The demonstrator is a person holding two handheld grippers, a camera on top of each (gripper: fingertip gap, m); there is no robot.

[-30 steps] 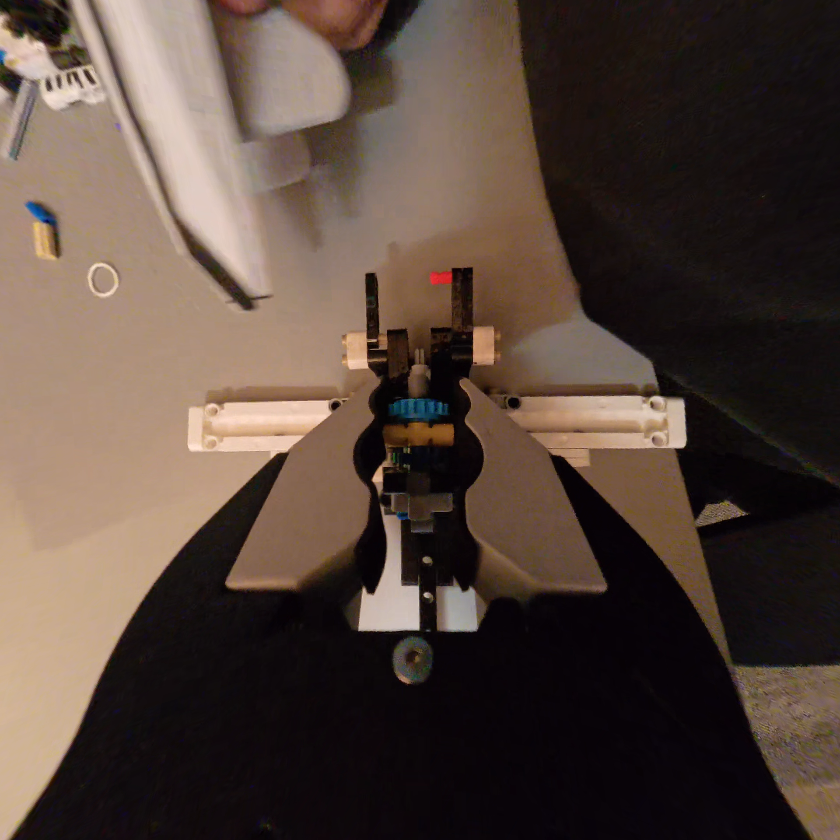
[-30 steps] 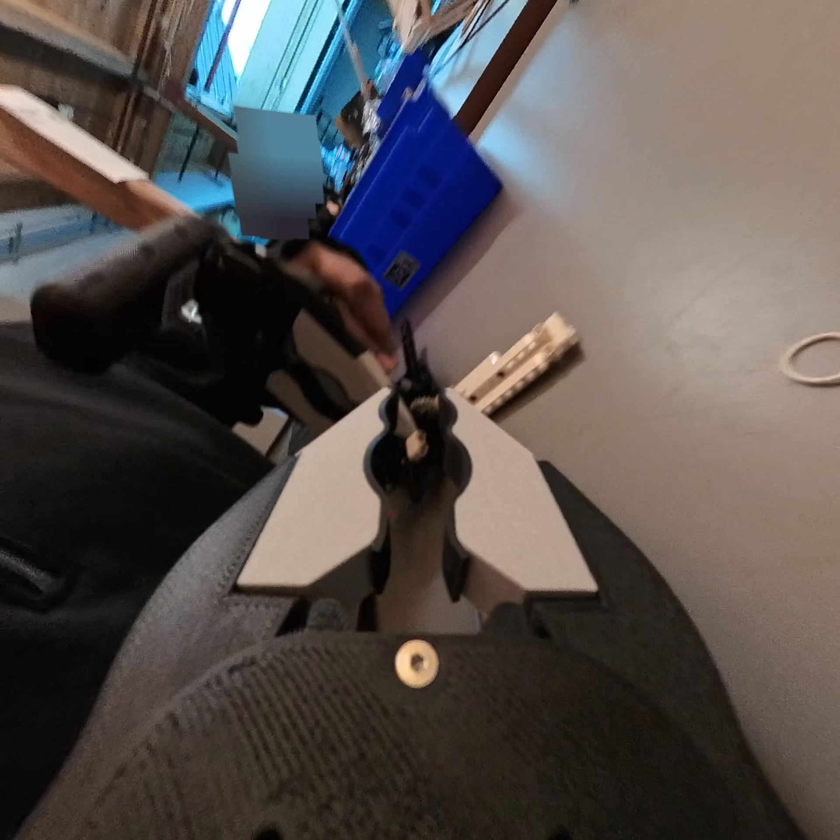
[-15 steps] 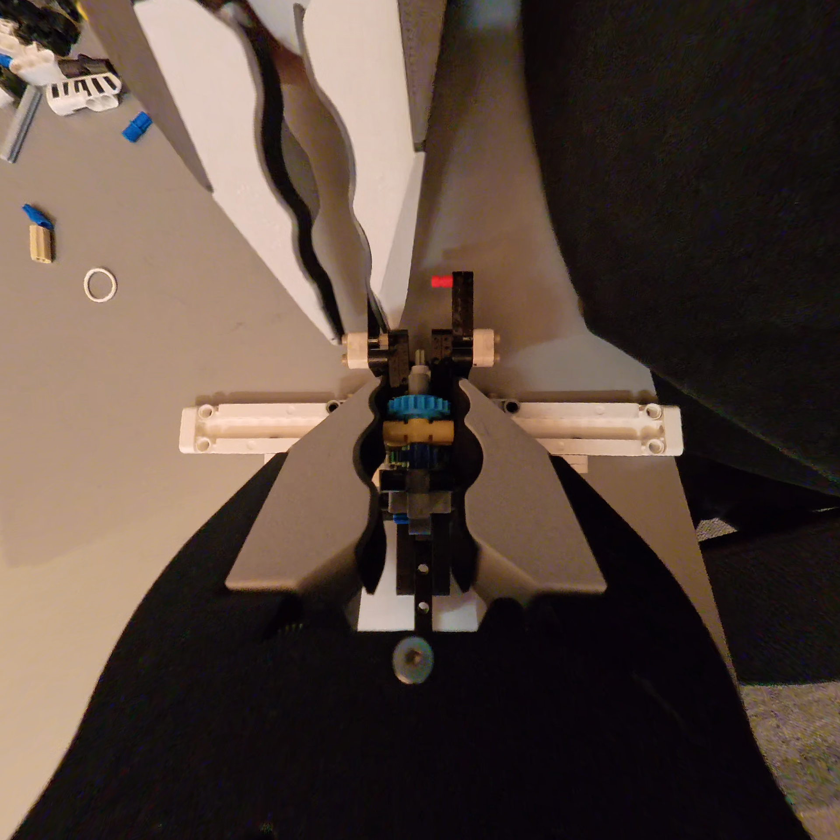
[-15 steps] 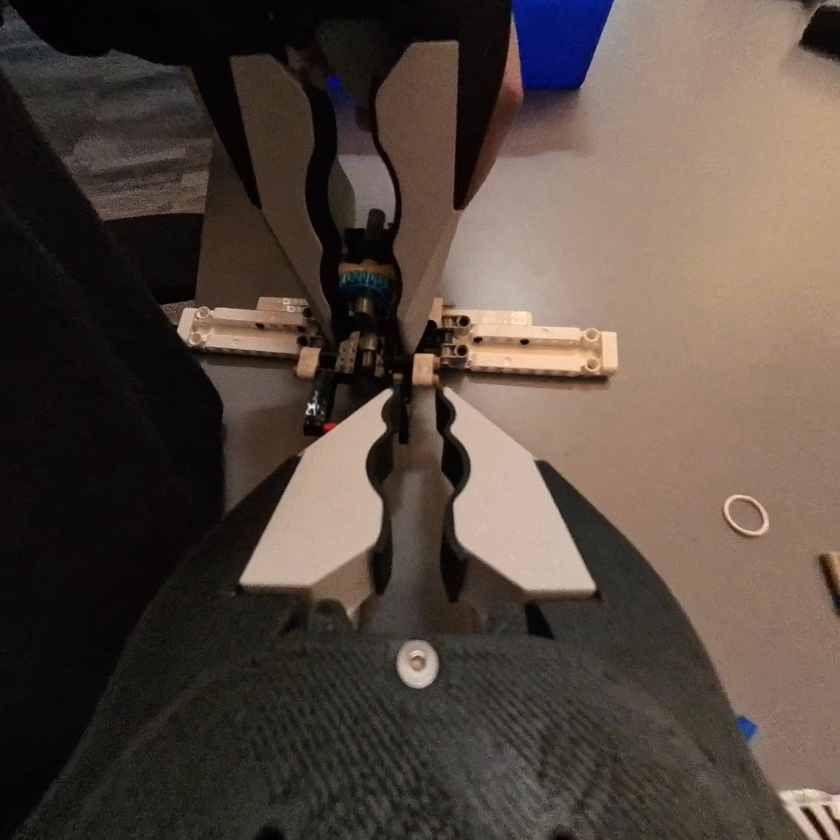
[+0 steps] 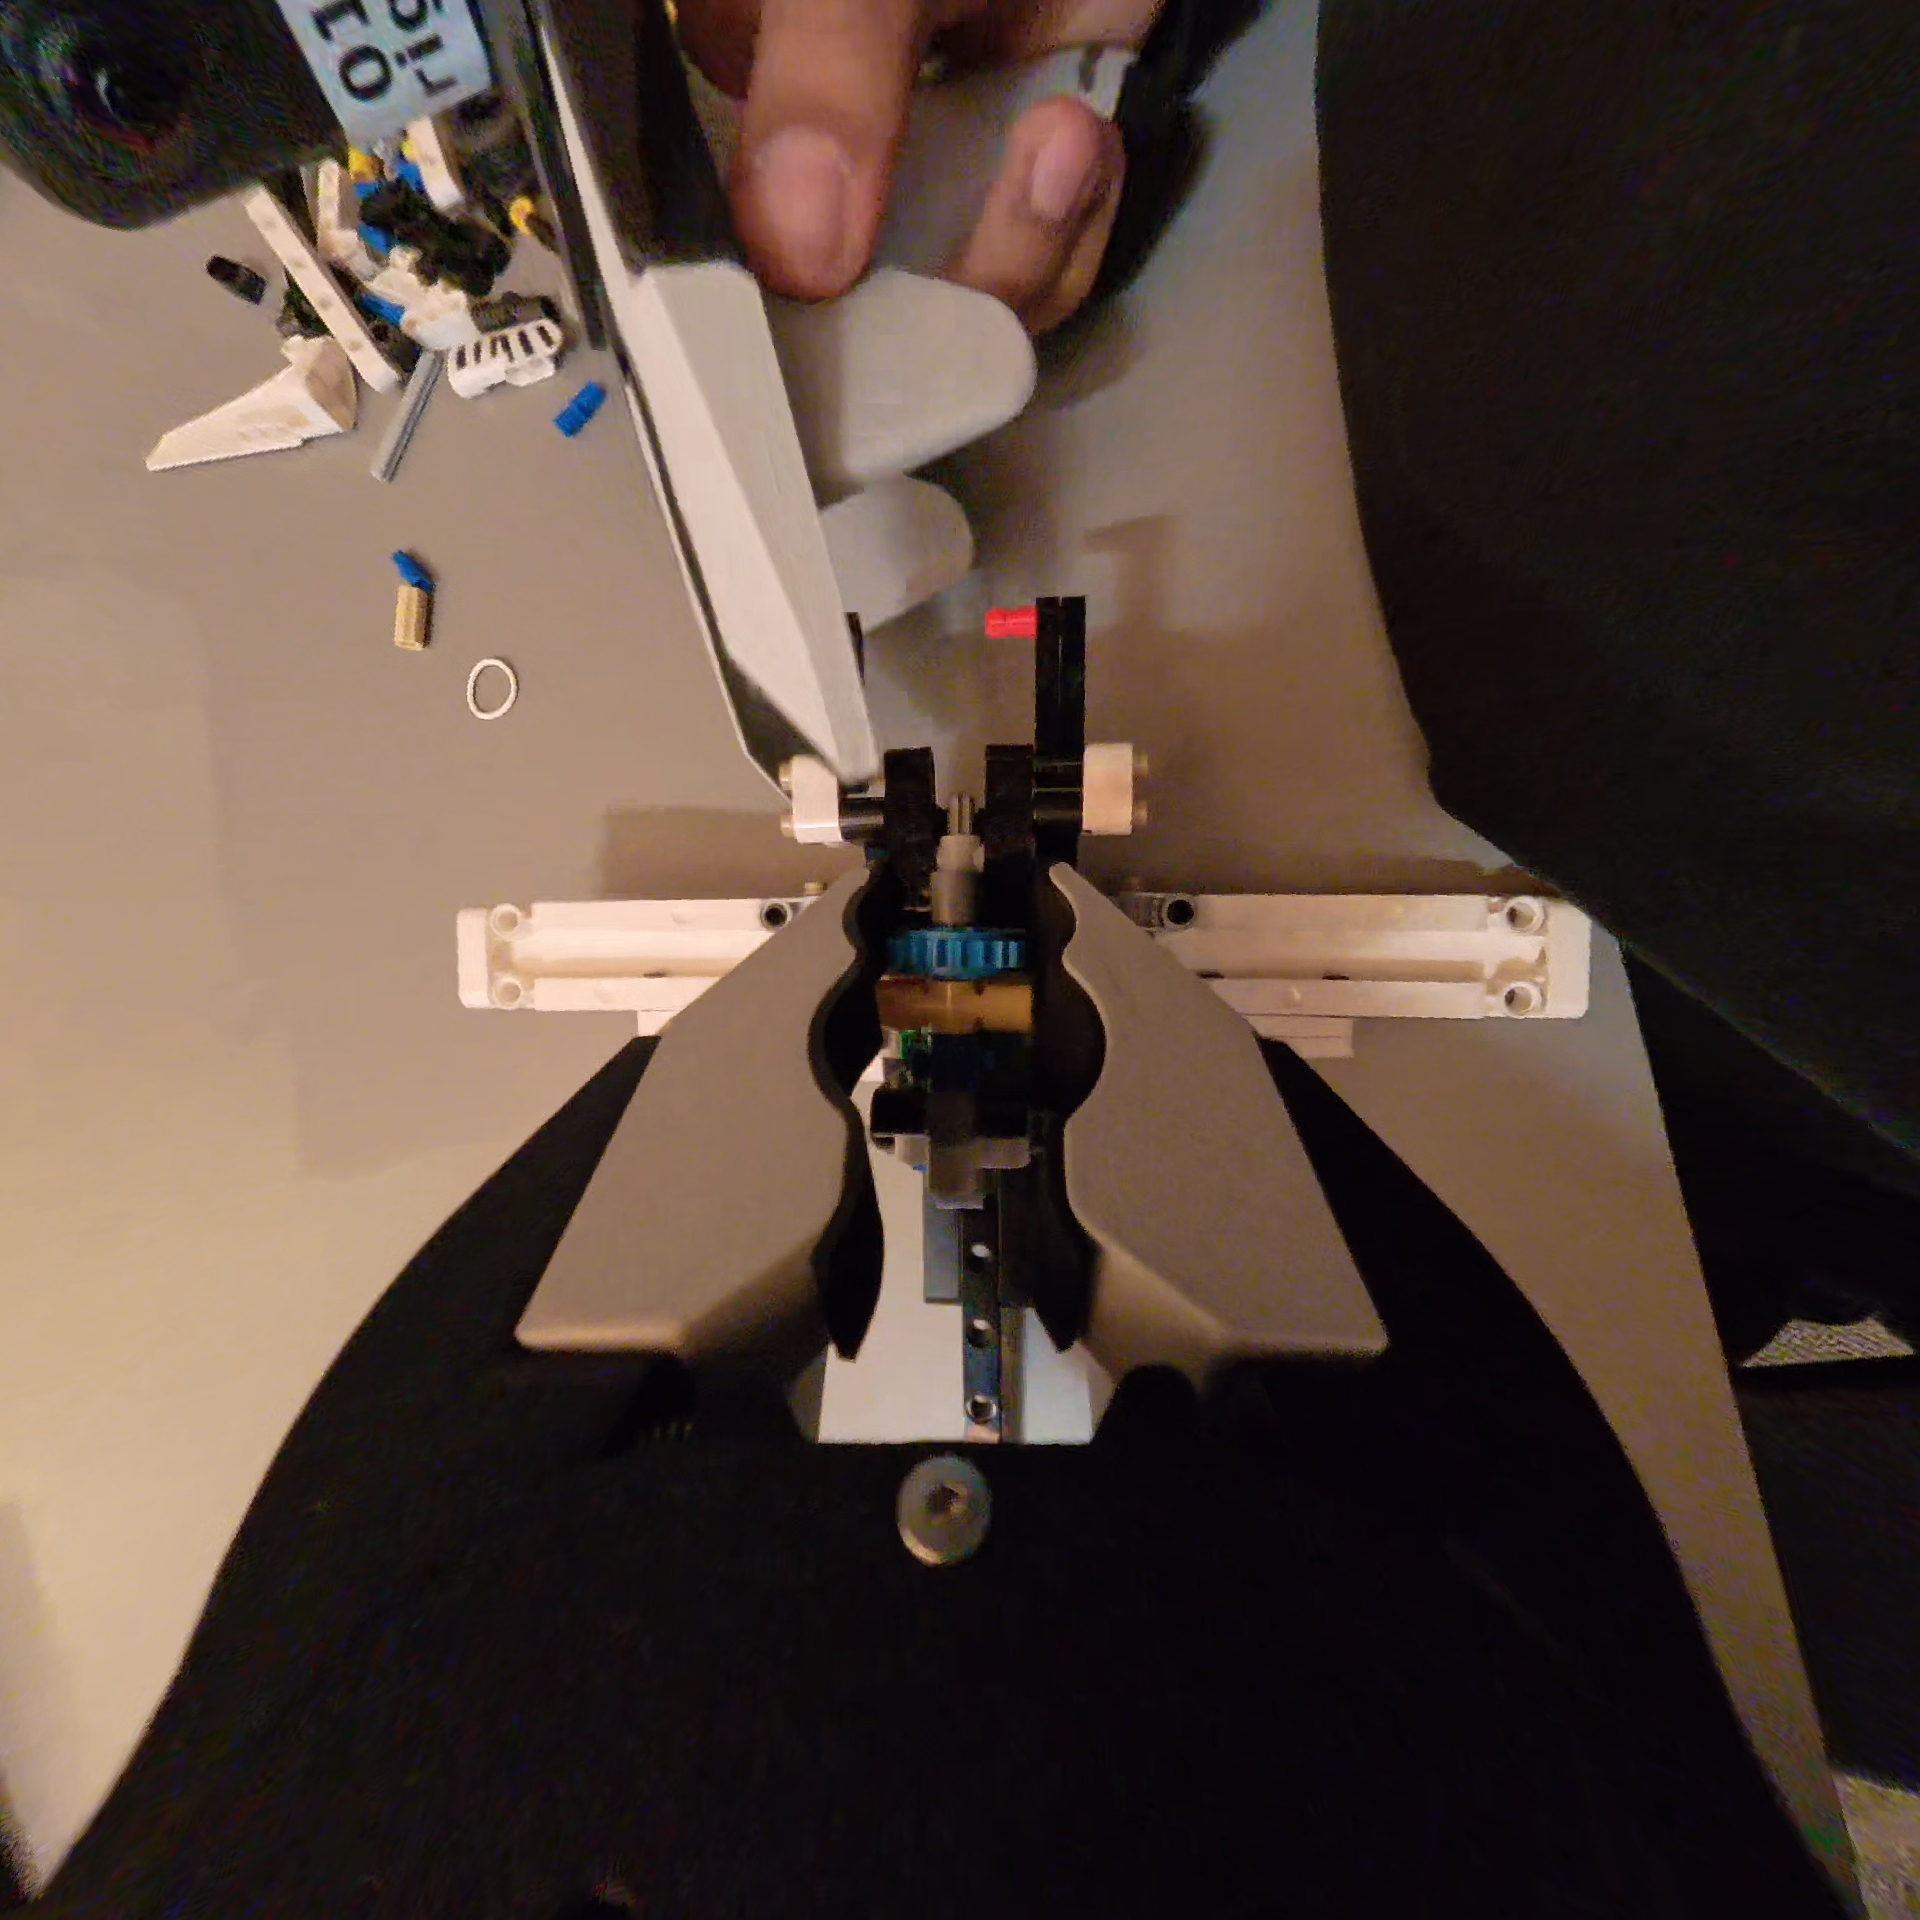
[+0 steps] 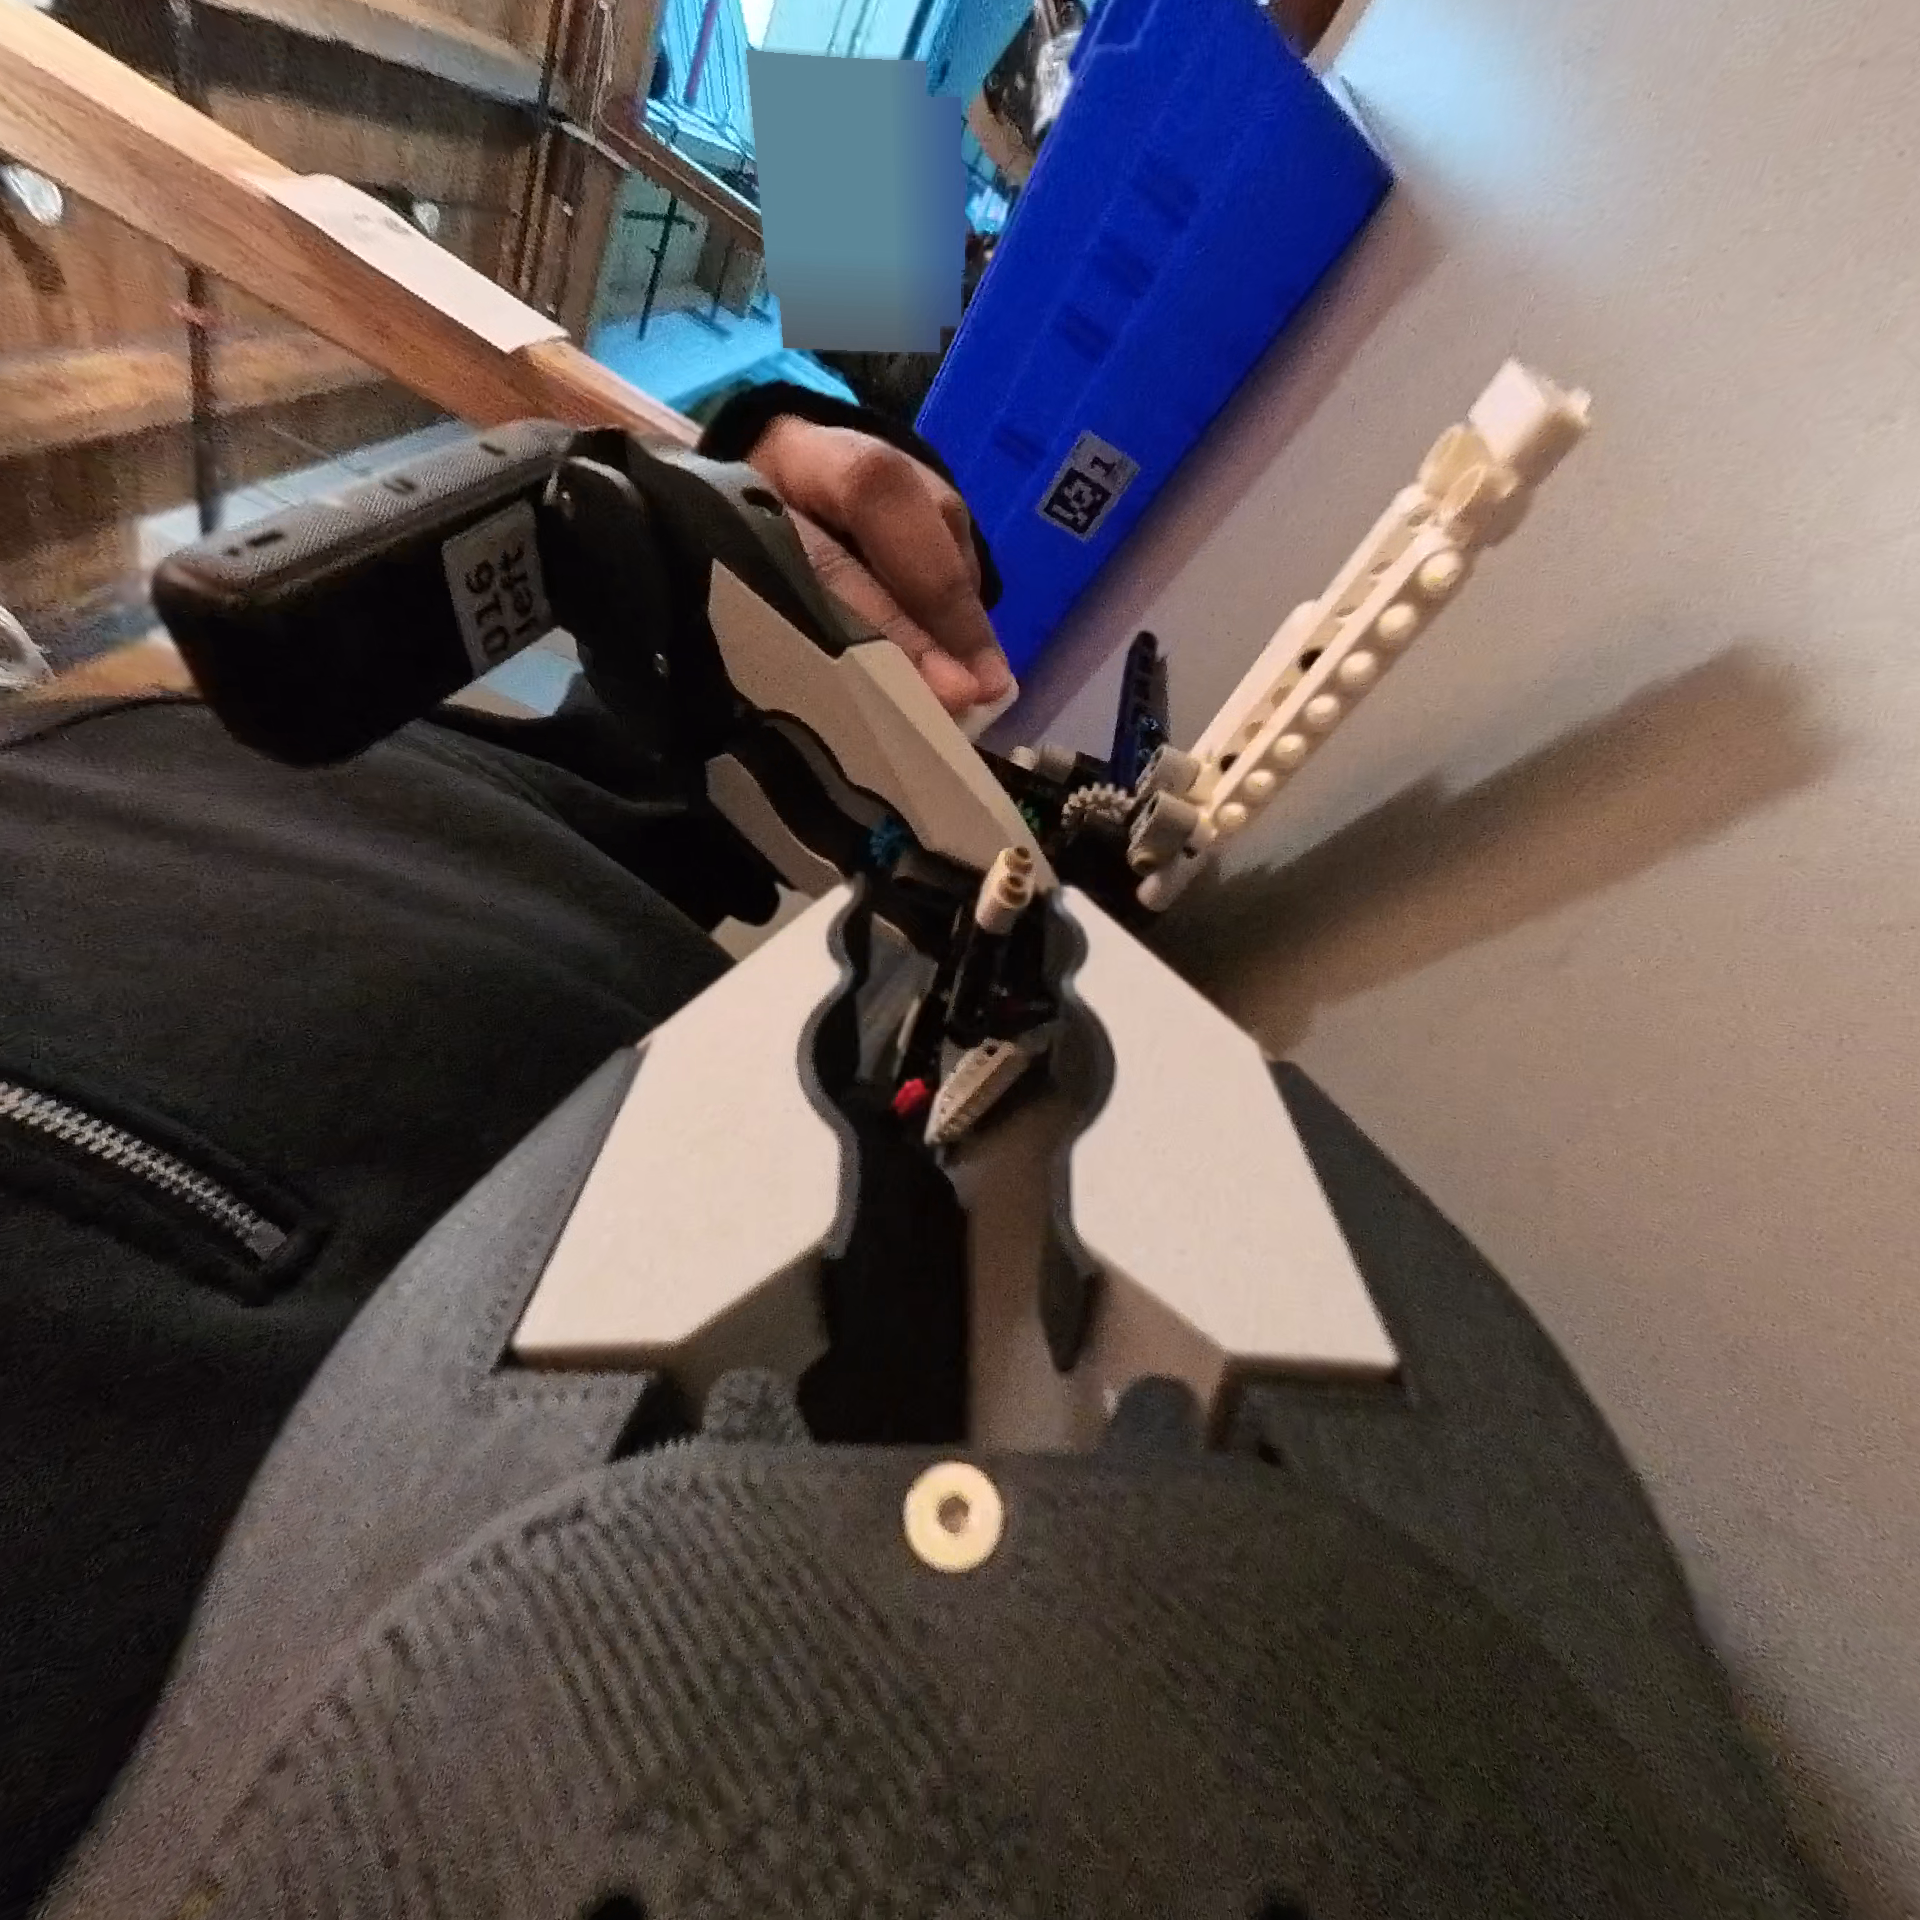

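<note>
Swung back in since half a second ago, the right tongs now straddle, part open, the toy model's black end near the tabletop edge. Left tongs are clamped on its gear section. A twisting pull could pop pieces loose.

Room and surroundings: your view past the bench

You work on a smooth matte grey tabletop under warm, dim light; behind it you see a glossy blue plastic crate, a pale wooden beam running diagonally, brown timber wall boards, bright blue-lit windows and grey carpet floor.
</note>
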